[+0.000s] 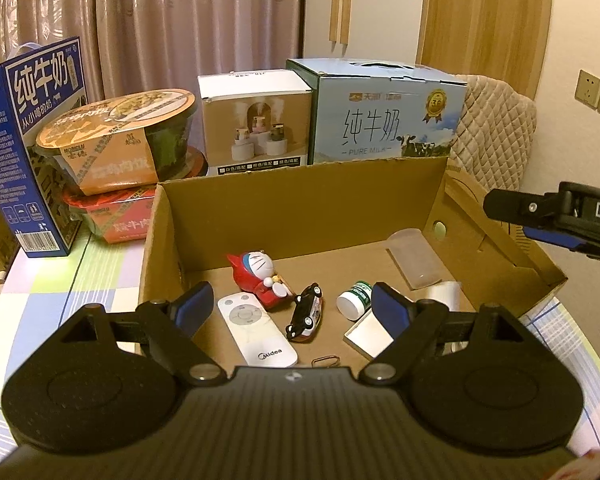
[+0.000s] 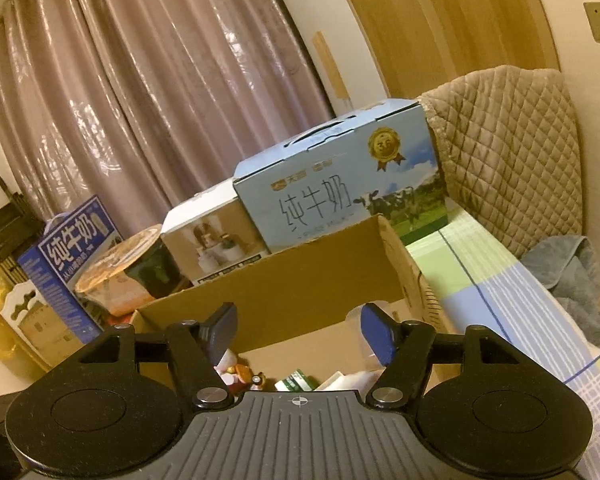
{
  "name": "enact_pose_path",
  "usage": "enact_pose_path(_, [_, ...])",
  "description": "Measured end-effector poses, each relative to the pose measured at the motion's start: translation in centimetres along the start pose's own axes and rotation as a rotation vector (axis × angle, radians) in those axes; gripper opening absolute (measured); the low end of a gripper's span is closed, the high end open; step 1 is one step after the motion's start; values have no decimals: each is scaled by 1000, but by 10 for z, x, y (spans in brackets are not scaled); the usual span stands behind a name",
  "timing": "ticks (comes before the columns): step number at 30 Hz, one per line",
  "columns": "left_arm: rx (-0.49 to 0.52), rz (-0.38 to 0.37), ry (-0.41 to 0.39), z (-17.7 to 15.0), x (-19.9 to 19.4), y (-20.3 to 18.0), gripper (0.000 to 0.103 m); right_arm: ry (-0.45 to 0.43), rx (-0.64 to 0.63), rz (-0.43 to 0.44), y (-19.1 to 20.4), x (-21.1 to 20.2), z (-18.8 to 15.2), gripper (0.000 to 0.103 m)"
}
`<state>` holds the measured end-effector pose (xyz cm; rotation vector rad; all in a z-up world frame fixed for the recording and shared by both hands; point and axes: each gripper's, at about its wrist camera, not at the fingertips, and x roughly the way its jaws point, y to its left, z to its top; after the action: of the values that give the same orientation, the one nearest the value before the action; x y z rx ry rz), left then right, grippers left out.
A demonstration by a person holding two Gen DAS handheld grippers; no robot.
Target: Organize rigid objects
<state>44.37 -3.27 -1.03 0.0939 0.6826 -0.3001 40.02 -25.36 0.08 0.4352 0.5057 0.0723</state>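
An open cardboard box (image 1: 300, 216) sits on the table. In it lie a white Midea remote (image 1: 256, 330), a red Doraemon figure (image 1: 260, 278), a small black toy car (image 1: 306, 314), a white-and-green pill bottle (image 1: 354, 300), a clear plastic cup (image 1: 414, 258) on its side, a small white box (image 1: 366, 334) and a paper clip (image 1: 326, 360). My left gripper (image 1: 292, 306) is open and empty above the box's near side. My right gripper (image 2: 298, 330) is open and empty, above the box (image 2: 300, 280) at its right side; it also shows in the left wrist view (image 1: 556, 216).
Behind the box stand a light blue milk carton (image 1: 384, 116), a white humidifier box (image 1: 256, 120), two stacked instant-food bowls (image 1: 116, 152) and a dark blue milk carton (image 1: 28, 140). A quilted chair back (image 1: 496, 128) is at the right. The table has a checked cloth (image 1: 72, 280).
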Motion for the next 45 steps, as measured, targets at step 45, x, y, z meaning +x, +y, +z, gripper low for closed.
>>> enact_pose_path(45, [-6,80,-72,-19,-76,0,102,13,-140,-99,12,-63,-19,92])
